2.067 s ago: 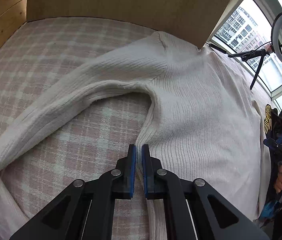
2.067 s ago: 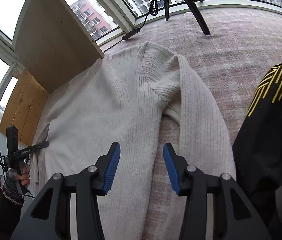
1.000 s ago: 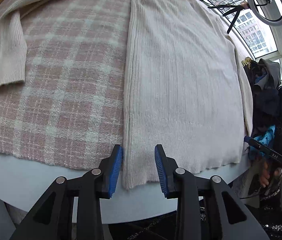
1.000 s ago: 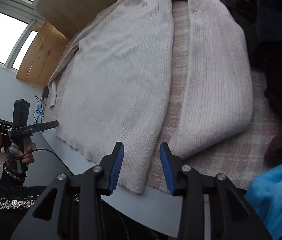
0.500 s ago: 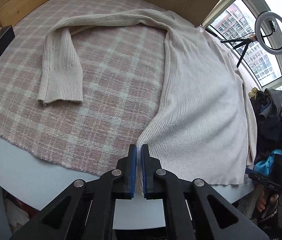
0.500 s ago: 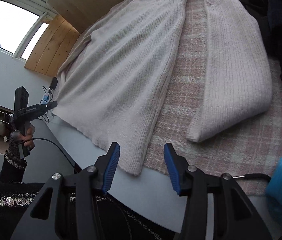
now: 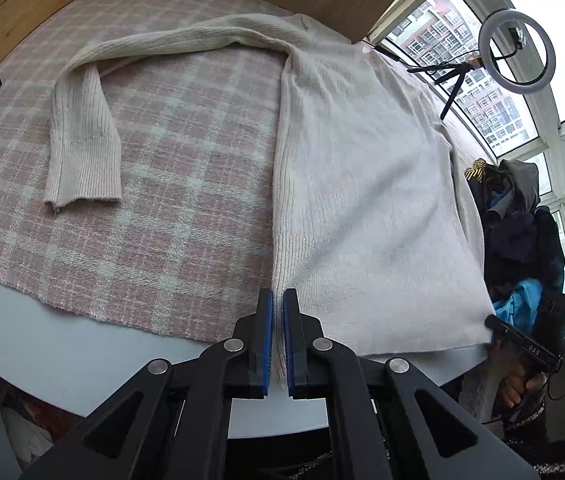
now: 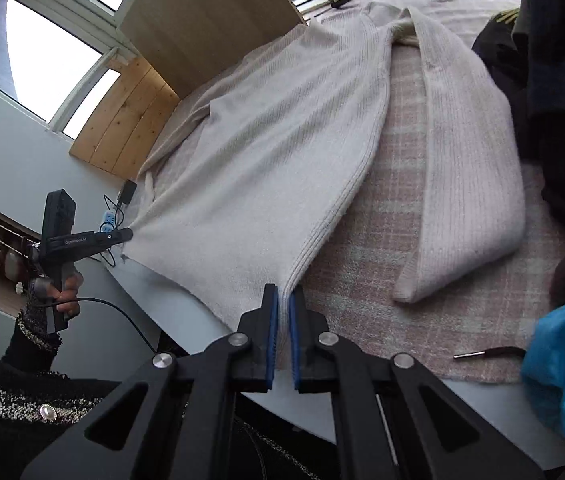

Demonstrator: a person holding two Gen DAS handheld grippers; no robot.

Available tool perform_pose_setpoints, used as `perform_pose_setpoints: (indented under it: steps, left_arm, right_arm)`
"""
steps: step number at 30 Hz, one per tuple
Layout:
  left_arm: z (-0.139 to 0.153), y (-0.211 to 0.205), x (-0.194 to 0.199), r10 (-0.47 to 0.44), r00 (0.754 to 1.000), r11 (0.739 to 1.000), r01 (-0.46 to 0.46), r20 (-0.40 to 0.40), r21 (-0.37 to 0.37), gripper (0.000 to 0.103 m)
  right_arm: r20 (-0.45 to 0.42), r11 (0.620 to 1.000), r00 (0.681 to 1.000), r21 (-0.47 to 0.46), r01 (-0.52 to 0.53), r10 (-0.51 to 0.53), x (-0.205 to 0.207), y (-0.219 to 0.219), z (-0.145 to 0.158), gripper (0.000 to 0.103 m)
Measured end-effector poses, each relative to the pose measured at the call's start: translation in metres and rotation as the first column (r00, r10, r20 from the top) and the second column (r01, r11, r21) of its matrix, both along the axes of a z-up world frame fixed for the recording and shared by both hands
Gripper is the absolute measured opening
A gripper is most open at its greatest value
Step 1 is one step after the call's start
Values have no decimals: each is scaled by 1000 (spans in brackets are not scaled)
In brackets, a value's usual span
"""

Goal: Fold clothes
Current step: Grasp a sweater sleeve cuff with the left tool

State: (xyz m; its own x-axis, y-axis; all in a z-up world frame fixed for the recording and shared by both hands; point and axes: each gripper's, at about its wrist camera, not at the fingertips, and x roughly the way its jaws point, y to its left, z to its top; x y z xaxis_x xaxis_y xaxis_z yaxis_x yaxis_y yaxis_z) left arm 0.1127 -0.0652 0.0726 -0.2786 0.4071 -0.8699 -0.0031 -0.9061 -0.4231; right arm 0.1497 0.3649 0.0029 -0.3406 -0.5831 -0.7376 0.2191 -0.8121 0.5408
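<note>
A cream ribbed sweater (image 7: 366, 184) lies flat on a pink plaid cloth (image 7: 170, 200), hem toward me. Its left sleeve (image 7: 82, 152) bends down across the cloth; the right sleeve (image 8: 466, 184) lies folded alongside the body (image 8: 266, 152). My left gripper (image 7: 277, 300) is shut on the hem's left corner at the table's near edge. In the right wrist view my right gripper (image 8: 283, 300) is shut on the hem's right corner. Each gripper shows from the side in the other's view, held by a hand (image 8: 62, 284).
A pile of dark clothes with a blue item (image 7: 522, 264) sits at the table's right end. A ring light on a tripod (image 7: 514, 52) stands by the windows. A wooden panel (image 8: 202, 20) backs the table. A black adapter and cables (image 8: 122, 200) lie at the left end.
Over two seconds both grippers drew back from the armpits to the hem. The left shut on its corner half a second ago; the right, open then, has now shut on the other corner.
</note>
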Motion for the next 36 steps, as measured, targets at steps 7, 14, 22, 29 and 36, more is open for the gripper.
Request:
perform_pose_setpoints:
  steps: [7,14,22,29,36]
  left_arm:
    - [-40,20,-1,-61,994,997,64,88,-35,5]
    - [-14,-7,-9,2,999,999,0,47,-46,7]
    - [-7,-93,-47,217,974,953,-226,-63,-201,24]
    - [-25,-139,-98,246,965,934,-260,-89,-246,33]
    - [-43,-155,-118,148,987,959,-159,-63,-237,27]
  right_arm:
    - [89,981,995,188,-55,39,-11,-10,-26,6]
    - [9,987,999,153,-46,45,-28,-5,16,19]
    - [-217,996,973,60,-60,71,-105,-41,77,31]
    - [-259,957,925,151,-247,280,-175,-207,87,31]
    - [-54,965,966,86,-248,253,-247,-329,40,38]
